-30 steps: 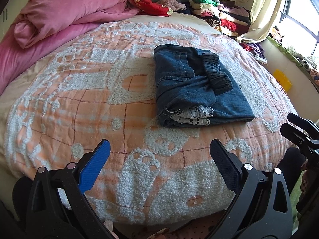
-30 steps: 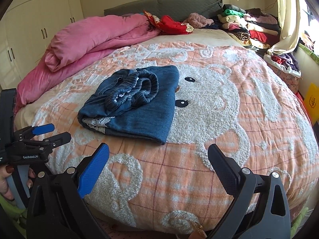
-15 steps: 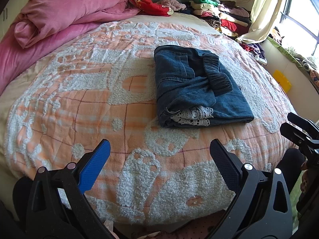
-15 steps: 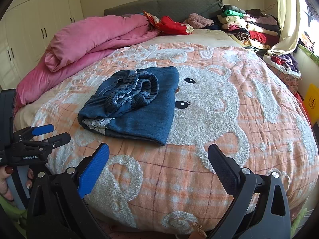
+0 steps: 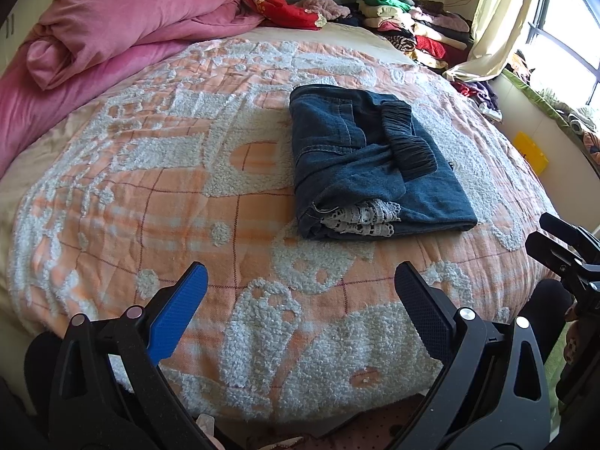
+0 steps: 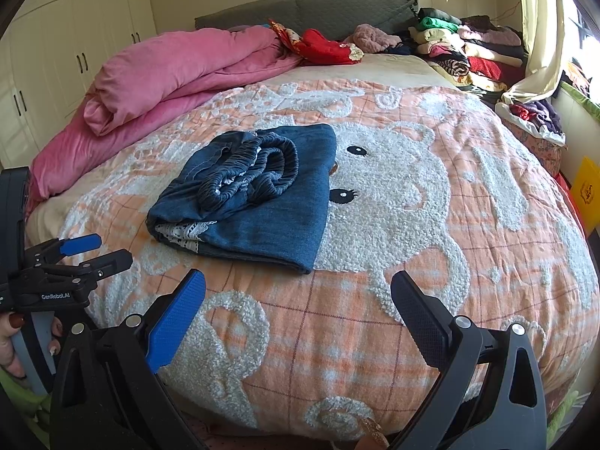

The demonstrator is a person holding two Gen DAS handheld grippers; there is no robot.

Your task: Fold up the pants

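- On the bed, left wrist view: the folded dark blue denim pants (image 5: 371, 172) lie as a compact rectangle on the orange-and-white plaid tufted bedspread (image 5: 180, 202), right of centre and well apart from either tool
- White lace trim shows at the near folded edge of the pants; the gathered elastic waistband lies on top, toward the right side
- The left gripper (image 5: 300, 315) hangs over the near edge of the bed, jaws spread wide, nothing between them; one pad is blue, the other black
- The right gripper (image 5: 562, 247) shows at the right edge of this view, off the bed's side, touching no cloth
- A rolled pink duvet (image 5: 112, 37) lies at the far left; a stack of folded clothes (image 5: 412, 30) sits at the far right by the cream curtain (image 5: 495, 26)
- Right wrist view: the pants (image 6: 258, 195) lie left of centre, just beside the tufted white bear figure (image 6: 393, 195) on the bedspread (image 6: 375, 337)
- The right gripper (image 6: 300, 315) is held over the near bed edge, jaws spread wide and empty, clear of the pants
- The left gripper (image 6: 93, 251) appears at the lower left, fingers parted, held by a hand (image 6: 11, 341)
- White wardrobe doors (image 6: 56, 48) stand behind the pink duvet (image 6: 180, 71)
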